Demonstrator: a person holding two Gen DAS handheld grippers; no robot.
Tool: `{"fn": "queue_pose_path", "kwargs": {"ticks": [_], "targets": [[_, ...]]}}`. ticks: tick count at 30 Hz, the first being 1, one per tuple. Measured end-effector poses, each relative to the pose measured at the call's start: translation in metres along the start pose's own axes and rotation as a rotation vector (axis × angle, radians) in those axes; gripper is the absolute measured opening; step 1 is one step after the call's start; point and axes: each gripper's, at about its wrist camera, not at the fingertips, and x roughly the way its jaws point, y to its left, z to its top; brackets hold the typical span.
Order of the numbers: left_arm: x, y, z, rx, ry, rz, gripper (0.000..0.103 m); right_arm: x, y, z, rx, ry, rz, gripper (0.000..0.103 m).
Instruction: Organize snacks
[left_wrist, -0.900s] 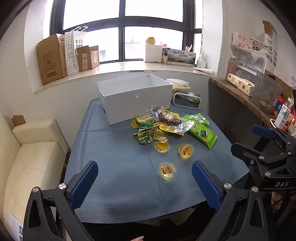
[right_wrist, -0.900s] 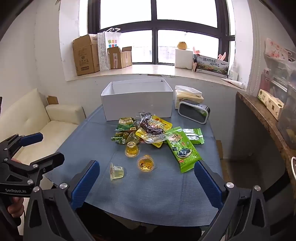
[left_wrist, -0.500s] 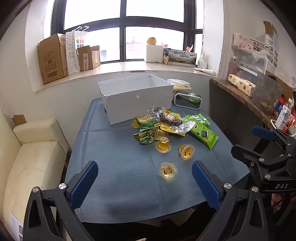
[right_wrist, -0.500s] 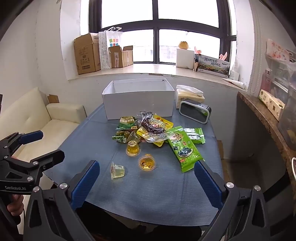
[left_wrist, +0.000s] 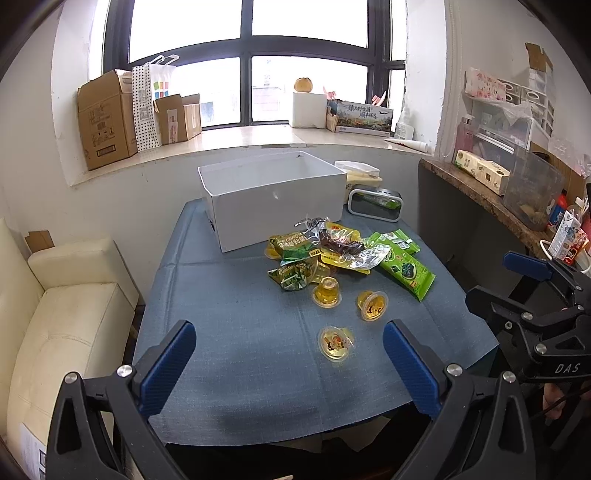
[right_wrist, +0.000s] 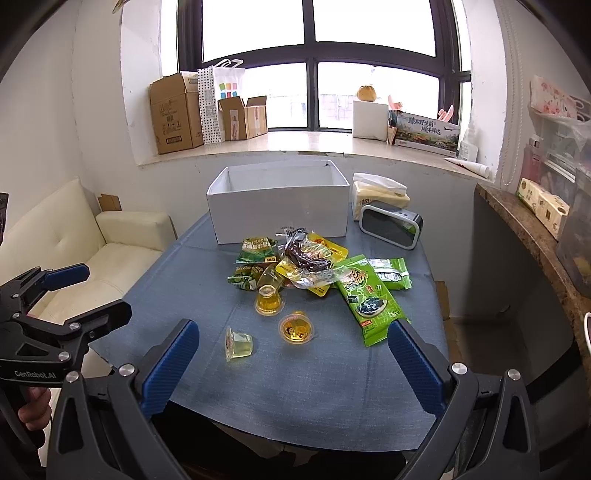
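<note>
A pile of snack packets (left_wrist: 332, 254) (right_wrist: 306, 266) lies mid-table in front of an open white box (left_wrist: 273, 206) (right_wrist: 280, 201). A long green seaweed packet (left_wrist: 404, 267) (right_wrist: 367, 299) lies at the pile's right. Three jelly cups sit nearer me: one upright (left_wrist: 326, 291) (right_wrist: 269, 300), one tilted (left_wrist: 372, 304) (right_wrist: 296, 328), one on its side (left_wrist: 334, 342) (right_wrist: 238, 343). My left gripper (left_wrist: 288, 358) is open and empty over the near table edge. My right gripper (right_wrist: 291, 360) is open and empty there too. Each gripper shows at the other view's edge.
The table has a blue cloth (left_wrist: 229, 332). A tissue pack (right_wrist: 380, 195) and a grey clock (right_wrist: 391, 225) stand right of the box. A cream sofa (left_wrist: 62, 317) is at the left, a cluttered wooden shelf (left_wrist: 491, 195) at the right. Cardboard boxes (right_wrist: 177, 114) sit on the windowsill.
Both grippers have drifted slightly; the view shifts a little. Nothing on the table has moved. Both stay open.
</note>
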Motion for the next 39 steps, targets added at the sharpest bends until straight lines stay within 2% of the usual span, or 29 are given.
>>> {"fn": "queue_pose_path", "kwargs": {"ticks": [24, 39], "targets": [[-0.025, -0.005, 0.014, 0.022, -0.050, 0.006, 0.103, -0.018, 0.001, 0.010, 0.006, -0.035, 0.012, 0.103], [-0.028, -0.007, 0.017, 0.027, -0.050, 0.006, 0.103, -0.020, 0.001, 0.011, 0.002, -0.036, 0.007, 0.103]]}}
